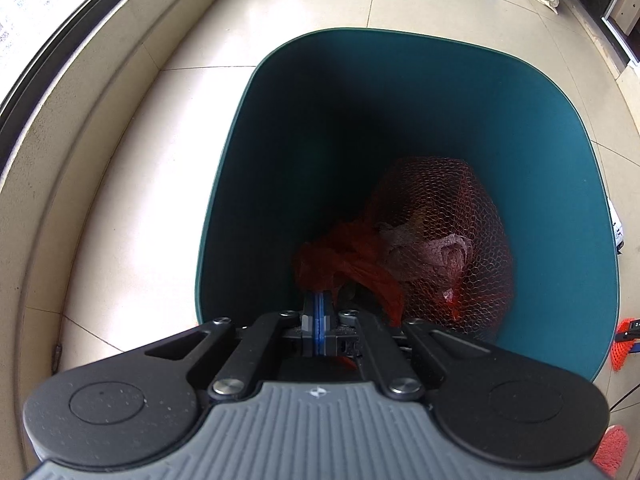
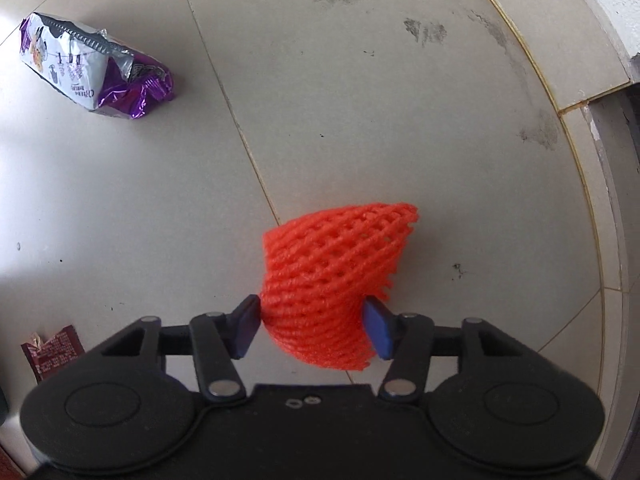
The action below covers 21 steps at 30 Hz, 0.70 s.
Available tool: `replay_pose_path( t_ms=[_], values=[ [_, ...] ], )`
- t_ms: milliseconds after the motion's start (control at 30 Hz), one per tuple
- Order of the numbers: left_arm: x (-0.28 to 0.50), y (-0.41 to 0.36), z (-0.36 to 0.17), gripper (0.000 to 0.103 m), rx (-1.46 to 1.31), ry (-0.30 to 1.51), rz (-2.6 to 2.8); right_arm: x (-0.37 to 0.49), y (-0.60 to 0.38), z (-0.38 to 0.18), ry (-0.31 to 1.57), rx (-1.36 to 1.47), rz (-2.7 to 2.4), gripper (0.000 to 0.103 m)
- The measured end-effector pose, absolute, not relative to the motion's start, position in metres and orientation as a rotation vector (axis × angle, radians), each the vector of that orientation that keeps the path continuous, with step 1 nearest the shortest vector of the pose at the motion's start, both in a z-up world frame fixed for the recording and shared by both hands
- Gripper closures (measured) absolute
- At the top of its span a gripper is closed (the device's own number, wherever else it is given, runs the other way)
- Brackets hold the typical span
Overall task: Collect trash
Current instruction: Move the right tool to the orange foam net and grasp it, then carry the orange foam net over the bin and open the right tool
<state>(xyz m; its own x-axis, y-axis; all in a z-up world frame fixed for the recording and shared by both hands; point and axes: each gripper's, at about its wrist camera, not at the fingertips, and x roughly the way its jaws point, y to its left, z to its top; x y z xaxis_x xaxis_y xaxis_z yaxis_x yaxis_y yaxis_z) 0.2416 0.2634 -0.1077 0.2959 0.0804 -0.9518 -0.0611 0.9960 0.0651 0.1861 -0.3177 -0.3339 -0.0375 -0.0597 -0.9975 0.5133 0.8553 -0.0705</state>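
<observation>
Over the teal bin, the left claw pinches a limp red mesh bag by its knot, while the right claw clamps a light, squashy foam net.

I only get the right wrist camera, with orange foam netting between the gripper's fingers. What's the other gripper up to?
Observer: The left gripper is shut on a red mesh bag, holding it by its bunched neck.
Operator: Where is that bag?
Observer: Down inside a teal bin that stands on the tiled floor.
Operator: Anything in the bag?
Observer: Crumpled pale scraps show through the mesh; I cannot tell what they are.
Operator: More trash over there?
Observer: Orange foam netting shows at the right edge of the left wrist view, beside the bin.
</observation>
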Motion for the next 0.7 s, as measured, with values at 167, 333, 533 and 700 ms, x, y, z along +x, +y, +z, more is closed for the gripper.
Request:
replay_pose_path(
  t_ms=[167,333,533,700],
  values=[
    [0.242,0.266,-0.107,0.103,0.003,1.266,0.092,0.186,-0.313,-0.321,1.536,0.33,-0.488,0.087],
    [0.241,0.269,-0.106,0.103,-0.005,1.263,0.087,0.198,-0.288,-0.283,1.526,0.219,-0.377,0.088],
    [0.24,0.273,-0.105,0.103,-0.022,1.262,0.081,0.22,-0.217,-0.214,1.449,-0.02,-0.101,0.088],
    [0.239,0.278,-0.103,0.103,-0.027,1.259,0.08,0.223,-0.155,-0.129,1.295,-0.088,0.14,0.088]
  ],
)
